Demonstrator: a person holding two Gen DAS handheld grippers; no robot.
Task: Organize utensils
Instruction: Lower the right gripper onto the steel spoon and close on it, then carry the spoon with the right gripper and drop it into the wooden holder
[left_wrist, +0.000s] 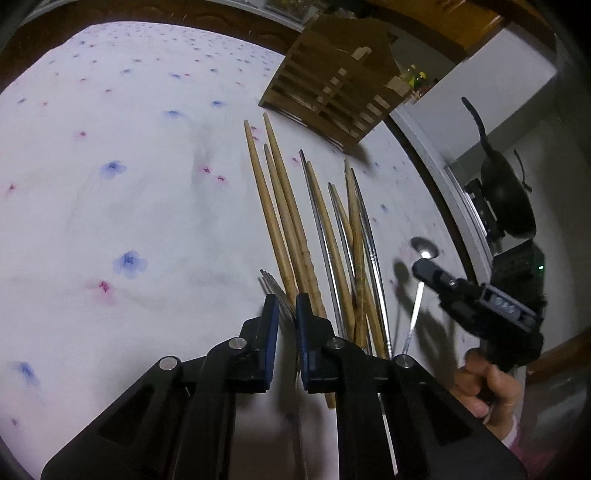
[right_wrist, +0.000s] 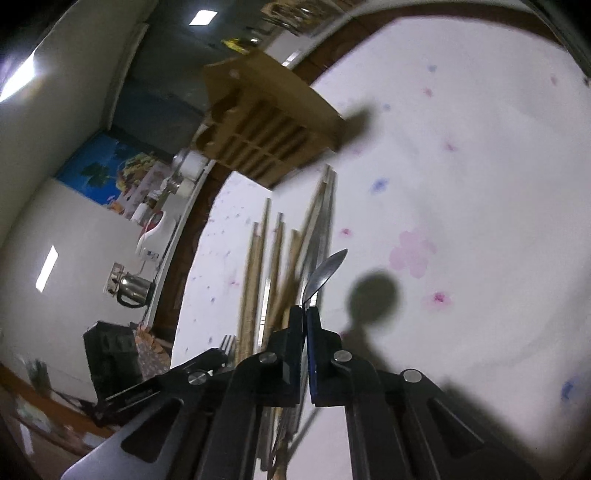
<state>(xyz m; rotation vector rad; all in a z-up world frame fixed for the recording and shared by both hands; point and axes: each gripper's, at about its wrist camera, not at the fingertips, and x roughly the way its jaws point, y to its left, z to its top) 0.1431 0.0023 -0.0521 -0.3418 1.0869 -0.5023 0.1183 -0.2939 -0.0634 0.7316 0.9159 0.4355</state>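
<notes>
The wooden rack (left_wrist: 328, 96) stands near the tablecloth's (left_wrist: 129, 184) far edge; its slot contents are indiscernible. The left gripper (left_wrist: 286, 314) is clamped on a fork (left_wrist: 275, 286). The right gripper (right_wrist: 306, 325) pinches a spoon (right_wrist: 325, 271).

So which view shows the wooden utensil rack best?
The left wrist view: the wooden rack is sharp, its slatted front and open top plain, standing on the tablecloth beyond the chopsticks. The right wrist view shows it blurred by motion.

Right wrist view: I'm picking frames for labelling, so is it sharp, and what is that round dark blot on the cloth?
Right wrist view: the chopsticks are smeared by motion blur, while the spoon in the right gripper stays crisp; the blot is the spoon's shadow. Left wrist view: sharper, with a glare spot on the spoon bowl; the fisheye bends the table edge.
</notes>
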